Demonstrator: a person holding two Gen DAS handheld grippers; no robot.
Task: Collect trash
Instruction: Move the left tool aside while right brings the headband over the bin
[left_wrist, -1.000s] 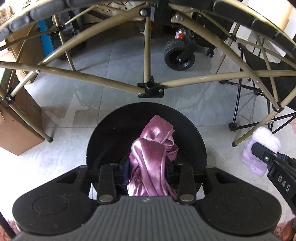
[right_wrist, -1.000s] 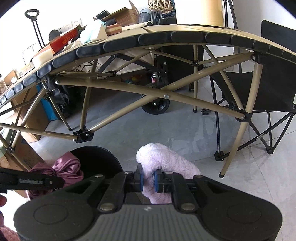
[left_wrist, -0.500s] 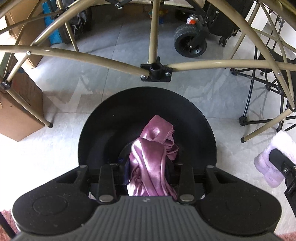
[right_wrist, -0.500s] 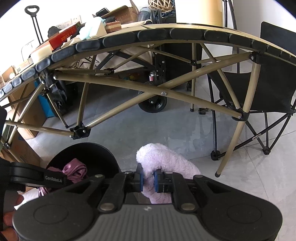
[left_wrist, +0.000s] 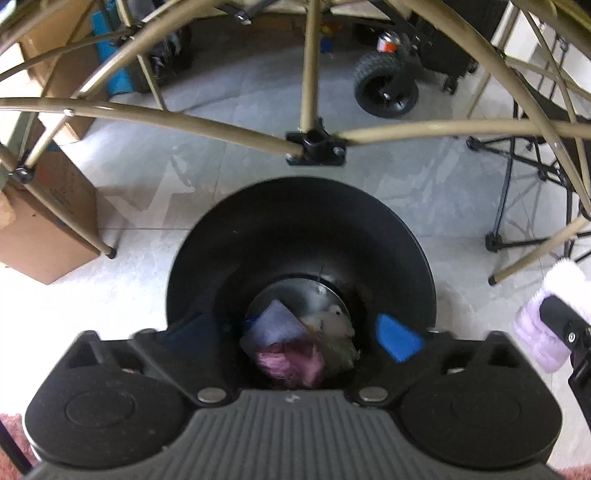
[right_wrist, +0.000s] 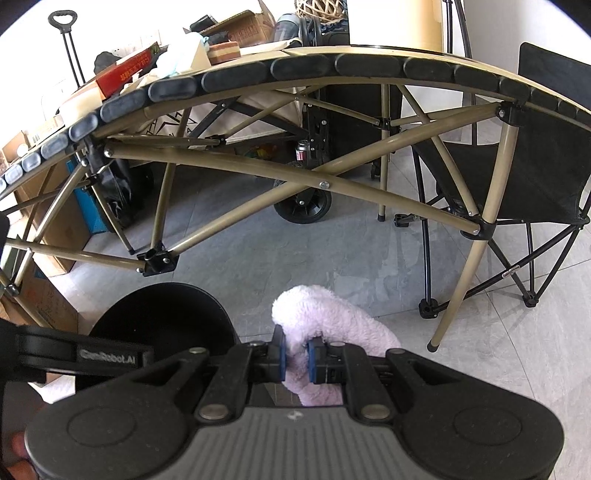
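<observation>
Jaws of the left gripper have just sprung wide, and nothing sits between them now; in the left wrist view the shiny pink satin cloth that they pinched a second ago lies down in the round black plastic bin, among a bluish-grey folded piece and something pale that I cannot name. That reads to me as one piece of trash delivered. Motion blur smears the blue pad on one finger and the bin's contents, and the gripper body cuts off the bin's near rim. At the right edge of the same view a fluffy lilac fleece piece shows, partly cropped. From the right wrist view, the right gripper is clamped tight on that fleece piece, holding it above the grey tiled floor just beside the bin, under the tan folding desk. It looks next in line for dropping. The left gripper's arm crosses the lower left and hides part of the bin's mouth; how much fleece hangs below the right gripper's jaws is hidden.
</observation>
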